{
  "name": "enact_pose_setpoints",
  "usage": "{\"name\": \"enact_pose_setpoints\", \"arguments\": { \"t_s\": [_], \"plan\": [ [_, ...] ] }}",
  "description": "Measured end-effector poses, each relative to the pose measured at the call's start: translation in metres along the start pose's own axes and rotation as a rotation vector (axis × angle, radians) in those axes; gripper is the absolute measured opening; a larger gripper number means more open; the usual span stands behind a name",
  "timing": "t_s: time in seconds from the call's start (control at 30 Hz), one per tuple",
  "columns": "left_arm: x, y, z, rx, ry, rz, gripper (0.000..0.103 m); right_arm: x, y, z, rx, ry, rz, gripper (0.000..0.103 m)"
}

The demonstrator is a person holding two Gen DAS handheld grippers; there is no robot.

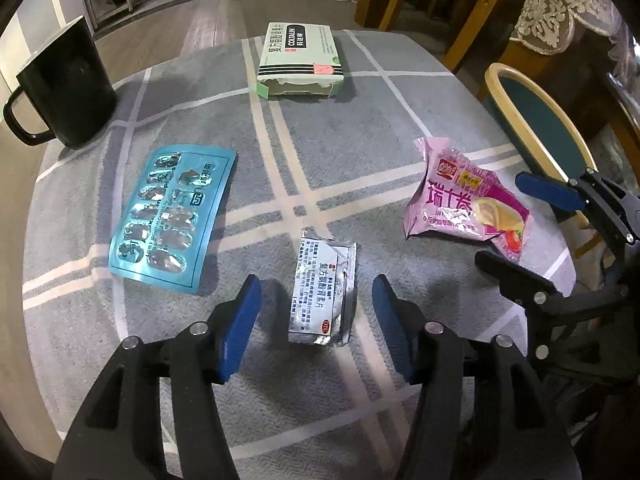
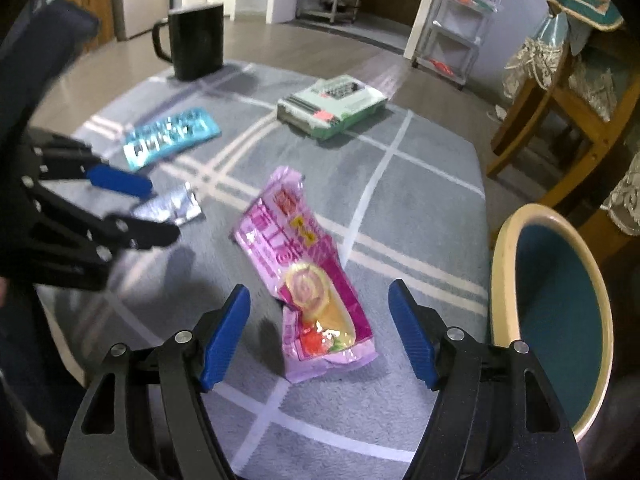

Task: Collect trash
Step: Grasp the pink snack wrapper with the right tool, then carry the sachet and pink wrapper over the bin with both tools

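The left gripper [image 1: 316, 300] is spread wide around a silver sachet [image 1: 323, 292] near the table's [image 1: 360, 128] front edge. The right gripper [image 2: 320, 312], likewise apart, flanks a pink snack wrapper [image 2: 308, 276] near the right edge.

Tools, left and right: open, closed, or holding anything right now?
Left tool: open, holding nothing, fingers either side of the silver sachet.
Right tool: open, holding nothing, fingers either side of the pink snack wrapper.

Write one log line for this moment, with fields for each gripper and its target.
left gripper: open, around small silver foil sachet | right gripper: open, around pink plastic snack wrapper | nothing gripped
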State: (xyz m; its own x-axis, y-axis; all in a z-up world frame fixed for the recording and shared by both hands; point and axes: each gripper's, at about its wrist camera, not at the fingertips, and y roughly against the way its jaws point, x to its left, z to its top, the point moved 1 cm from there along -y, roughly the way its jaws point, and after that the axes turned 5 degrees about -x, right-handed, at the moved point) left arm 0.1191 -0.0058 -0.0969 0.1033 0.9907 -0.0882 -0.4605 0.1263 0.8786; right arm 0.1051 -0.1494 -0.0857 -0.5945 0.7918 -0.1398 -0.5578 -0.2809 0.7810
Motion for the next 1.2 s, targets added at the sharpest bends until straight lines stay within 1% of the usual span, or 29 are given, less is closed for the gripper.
{"name": "enact_pose_setpoints", "arguments": {
  "t_s": [0.03,0.07,0.1,0.13,0.17,0.23,0.33,0.43,0.53,0.63,0.83,1.0,1.1,1.2],
  "plan": [
    [-0.001,0.000,0.000,-0.002,0.000,0.004,0.049,-0.002,-0.001,-0.003,0.010,-0.014,0.007,0.052],
    [0.000,0.000,0.001,-0.005,0.005,0.001,0.039,-0.004,-0.004,-0.005,0.026,-0.030,0.018,0.045],
    [0.000,0.000,0.001,-0.006,0.009,-0.004,0.029,-0.005,-0.005,-0.007,0.033,-0.037,0.019,0.042],
    [0.001,0.000,0.002,-0.007,0.013,-0.009,0.027,-0.007,-0.004,-0.008,0.027,-0.044,0.020,0.039],
    [0.001,0.001,0.002,-0.008,0.014,-0.013,0.027,-0.007,-0.002,-0.008,0.024,-0.051,0.026,0.038],
    [0.000,0.001,0.002,-0.012,0.009,-0.016,0.027,-0.007,0.002,-0.006,0.008,-0.059,0.031,0.032],
    [-0.002,0.003,0.002,-0.019,0.004,-0.021,0.027,-0.012,0.008,-0.003,-0.018,-0.102,0.049,0.028],
    [-0.001,0.006,0.003,-0.033,0.014,-0.027,0.027,-0.023,0.013,0.000,-0.045,-0.171,0.072,0.024],
    [0.001,0.010,0.005,-0.051,0.023,-0.031,0.027,-0.038,0.019,-0.001,-0.070,-0.272,0.118,0.020],
    [0.002,0.016,0.008,-0.070,0.027,-0.040,0.027,-0.051,0.026,-0.002,-0.095,-0.347,0.146,0.016],
    [-0.002,0.024,0.017,-0.096,0.023,-0.069,0.027,-0.072,0.050,-0.001,-0.164,-0.452,0.165,0.013],
    [-0.012,0.027,0.025,-0.113,0.016,-0.096,0.027,-0.090,0.071,0.001,-0.213,-0.494,0.133,0.013],
    [-0.020,0.032,0.033,-0.131,0.008,-0.116,0.027,-0.103,0.085,-0.001,-0.236,-0.513,0.085,0.013],
    [-0.027,0.035,0.038,-0.142,-0.002,-0.134,0.027,-0.117,0.096,-0.007,-0.239,-0.526,0.030,0.013]
  ]
}}
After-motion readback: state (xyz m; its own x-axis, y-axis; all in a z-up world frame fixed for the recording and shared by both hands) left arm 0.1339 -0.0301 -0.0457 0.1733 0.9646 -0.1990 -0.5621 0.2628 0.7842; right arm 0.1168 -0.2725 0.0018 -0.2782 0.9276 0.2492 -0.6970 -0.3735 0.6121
